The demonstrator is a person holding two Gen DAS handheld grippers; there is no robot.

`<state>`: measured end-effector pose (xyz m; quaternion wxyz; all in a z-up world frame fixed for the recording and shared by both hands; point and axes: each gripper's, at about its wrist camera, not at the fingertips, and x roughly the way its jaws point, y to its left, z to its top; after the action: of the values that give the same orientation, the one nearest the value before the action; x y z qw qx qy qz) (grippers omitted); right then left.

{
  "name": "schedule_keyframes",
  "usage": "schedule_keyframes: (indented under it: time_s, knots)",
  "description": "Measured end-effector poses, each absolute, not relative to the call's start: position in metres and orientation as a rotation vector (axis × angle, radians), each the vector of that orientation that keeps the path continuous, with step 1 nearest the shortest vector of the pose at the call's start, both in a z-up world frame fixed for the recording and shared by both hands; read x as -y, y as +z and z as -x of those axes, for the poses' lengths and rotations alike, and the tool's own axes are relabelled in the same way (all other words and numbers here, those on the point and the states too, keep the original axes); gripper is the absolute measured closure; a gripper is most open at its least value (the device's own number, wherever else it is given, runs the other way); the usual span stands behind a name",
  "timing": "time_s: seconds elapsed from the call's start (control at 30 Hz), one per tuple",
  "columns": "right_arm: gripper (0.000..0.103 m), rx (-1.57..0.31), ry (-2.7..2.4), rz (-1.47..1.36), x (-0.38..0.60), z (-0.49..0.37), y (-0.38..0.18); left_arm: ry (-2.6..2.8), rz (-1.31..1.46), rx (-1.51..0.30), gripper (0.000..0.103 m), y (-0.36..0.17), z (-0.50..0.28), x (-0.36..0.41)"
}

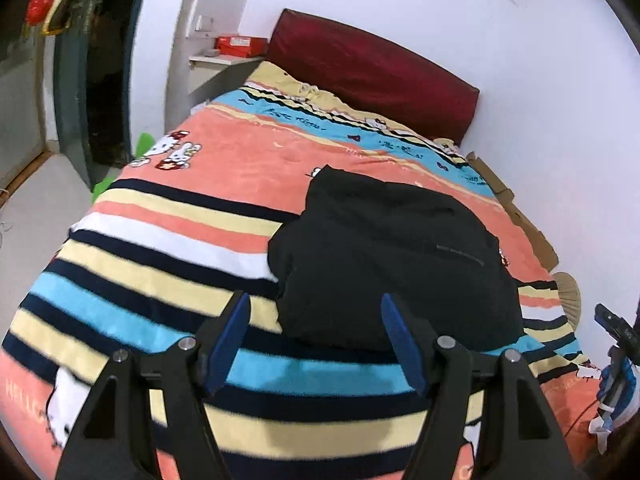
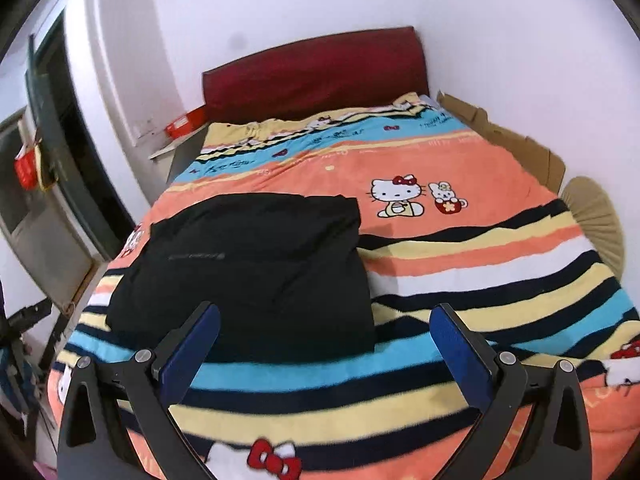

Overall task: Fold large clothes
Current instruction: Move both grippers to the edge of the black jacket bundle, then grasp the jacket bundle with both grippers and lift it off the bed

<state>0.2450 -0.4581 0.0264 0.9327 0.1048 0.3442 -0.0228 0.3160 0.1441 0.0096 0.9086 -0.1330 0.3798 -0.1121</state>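
A black garment (image 1: 384, 256) lies folded into a compact bundle on the striped Hello Kitty bedspread (image 1: 168, 216). It also shows in the right wrist view (image 2: 256, 272), left of centre on the bedspread (image 2: 460, 248). My left gripper (image 1: 316, 312) is open and empty, held above the bed just short of the bundle's near edge. My right gripper (image 2: 326, 320) is open and empty, over the bundle's near right corner. Neither gripper touches the cloth. Part of the right gripper (image 1: 616, 360) shows at the right edge of the left wrist view.
A dark red headboard (image 2: 316, 72) stands against the white wall. A shelf with a red box (image 1: 240, 44) is left of the bed head. Cardboard (image 2: 516, 144) and a woven fan (image 2: 600, 216) lie along the bed's right side. A doorway (image 1: 104, 80) is on the left.
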Motion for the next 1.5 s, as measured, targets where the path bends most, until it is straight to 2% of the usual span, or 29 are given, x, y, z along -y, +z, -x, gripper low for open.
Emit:
schedule_keyframes:
  time_s: [0.3, 0.6, 0.73, 0.93, 1.03, 1.27, 1.3, 1.33, 1.37, 1.4, 1.43, 1.47, 1.5]
  knots:
    - [0.000, -0.807, 0.016, -0.285, 0.485, -0.341, -0.036, -0.362, 0.309, -0.896, 0.037, -0.045, -0.415, -0.107]
    - [0.000, -0.989, 0.101, -0.479, 0.518, -0.427, -0.139, -0.410, 0.302, -1.026, 0.036, -0.115, -0.496, -0.091]
    - [0.001, -1.088, 0.205, -0.569, 0.524, -0.453, -0.181, -0.459, 0.361, -1.083, 0.017, -0.145, -0.521, -0.098]
    - [0.001, -1.132, 0.385, -0.643, 0.512, -0.471, -0.215, -0.561, 0.436, -1.080, 0.003, -0.178, -0.534, -0.102]
    - [0.000, -1.124, 0.421, -0.652, 0.505, -0.472, -0.222, -0.582, 0.468, -1.046, 0.000, -0.186, -0.530, -0.104]
    - [0.000, -1.094, 0.434, -0.607, 0.487, -0.469, -0.218, -0.585, 0.482, -1.014, 0.003, -0.188, -0.526, -0.095]
    - [0.000, -1.089, 0.432, -0.606, 0.485, -0.468, -0.217, -0.591, 0.485, -1.004, 0.006, -0.186, -0.522, -0.094]
    - [0.002, -1.081, 0.432, -0.606, 0.483, -0.467, -0.216, -0.605, 0.485, -0.990, 0.019, -0.184, -0.519, -0.091]
    - [0.011, -1.066, 0.437, -0.611, 0.481, -0.464, -0.214, -0.625, 0.495, -0.976, 0.029, -0.182, -0.516, -0.089]
    - [0.017, -1.050, 0.450, -0.626, 0.479, -0.462, -0.211, -0.646, 0.516, -0.963, 0.051, -0.180, -0.513, -0.088]
    - [0.032, -1.036, 0.463, -0.640, 0.480, -0.460, -0.207, -0.669, 0.539, -0.942, 0.067, -0.175, -0.508, -0.086]
    - [0.046, -1.013, 0.477, -0.657, 0.478, -0.457, -0.202, -0.682, 0.543, -0.925, 0.073, -0.171, -0.506, -0.084]
    - [0.052, -1.002, 0.484, -0.655, 0.477, -0.456, -0.198, -0.690, 0.546, -0.910, 0.082, -0.167, -0.503, -0.082]
